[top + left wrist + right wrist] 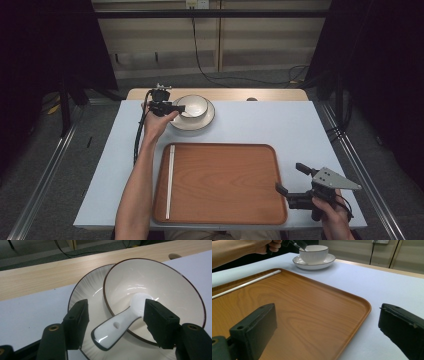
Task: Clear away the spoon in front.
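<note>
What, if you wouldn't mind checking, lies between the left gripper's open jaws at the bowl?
In the left gripper view, the white ceramic spoon's handle lies between the left gripper's jaws, apart from both, its scoop resting inside the bowl on the saucer.

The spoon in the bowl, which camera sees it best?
The left gripper view: the white spoon lies big between the open left tongs, handle over the bowl's rim. The high and right gripper views show it too tiny.

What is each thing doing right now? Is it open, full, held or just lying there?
left gripper: open, jaws either side of the spoon handle
right gripper: open, holding nothing
spoon: resting in the bowl, handle over the rim
bowl: upright on the plate
plate: flat on the table
tray: flat
chopsticks: lying along the tray's left edge
</note>
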The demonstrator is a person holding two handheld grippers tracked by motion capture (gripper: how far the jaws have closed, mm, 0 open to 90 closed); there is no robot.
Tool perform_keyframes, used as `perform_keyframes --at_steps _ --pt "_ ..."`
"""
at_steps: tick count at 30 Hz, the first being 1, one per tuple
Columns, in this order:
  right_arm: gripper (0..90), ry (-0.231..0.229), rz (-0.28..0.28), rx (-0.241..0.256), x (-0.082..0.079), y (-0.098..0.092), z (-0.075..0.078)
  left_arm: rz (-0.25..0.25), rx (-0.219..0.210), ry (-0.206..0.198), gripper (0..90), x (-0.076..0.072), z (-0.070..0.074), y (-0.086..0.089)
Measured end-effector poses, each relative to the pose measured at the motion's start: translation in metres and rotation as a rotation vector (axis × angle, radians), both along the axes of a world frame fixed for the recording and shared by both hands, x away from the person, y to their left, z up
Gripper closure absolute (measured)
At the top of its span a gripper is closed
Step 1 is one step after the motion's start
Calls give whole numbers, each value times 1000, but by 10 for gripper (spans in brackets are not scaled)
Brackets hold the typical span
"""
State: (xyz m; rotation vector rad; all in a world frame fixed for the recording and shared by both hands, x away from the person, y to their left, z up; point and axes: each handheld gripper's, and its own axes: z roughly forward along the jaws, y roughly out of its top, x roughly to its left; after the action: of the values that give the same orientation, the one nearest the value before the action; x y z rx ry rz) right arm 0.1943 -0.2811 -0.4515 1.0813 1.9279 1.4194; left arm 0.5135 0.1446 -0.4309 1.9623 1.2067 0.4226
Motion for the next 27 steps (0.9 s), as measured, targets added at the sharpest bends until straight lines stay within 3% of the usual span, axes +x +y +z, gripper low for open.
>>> perform_keyframes --at_steps 2,5,7,9,12,15,16,19,20,21,22,23,27 --pt "15 1 1 2 0 1 0 -19 -9 4 407 1 1 1" --pt "15 -1 0 0 0 0 0 -20 41 13 410 1 -1 -4" --pt "15 -1 1 0 0 0 0 -18 22 6 444 1 -2 -5" --pt "15 -1 0 0 0 0 0 -36 58 18 463 2 -1 -2" --pt "15 0 1 4 0 0 0 3 37 8 507 2 0 0" --pt "15 -3 2 -3 0 0 0 -30 46 20 559 1 1 2" --pt "15 -3 1 -3 0 0 0 -22 20 20 573 1 1 2" --pt "15 -2 2 1 0 1 0 -33 26 19 633 -1 3 2" --pt "15 -3 7 -6 0 0 0 -36 34 9 697 -1 3 0" --pt "15 -3 7 -6 0 0 0 -39 69 11 697 -2 5 -1" --pt "15 -2 5 -4 0 1 0 -28 59 7 699 -3 5 -3" --pt "15 -2 4 -4 0 1 0 -37 75 16 700 -4 6 -3" --pt "15 -3 10 -5 0 1 0 -27 45 12 744 -6 8 -1"
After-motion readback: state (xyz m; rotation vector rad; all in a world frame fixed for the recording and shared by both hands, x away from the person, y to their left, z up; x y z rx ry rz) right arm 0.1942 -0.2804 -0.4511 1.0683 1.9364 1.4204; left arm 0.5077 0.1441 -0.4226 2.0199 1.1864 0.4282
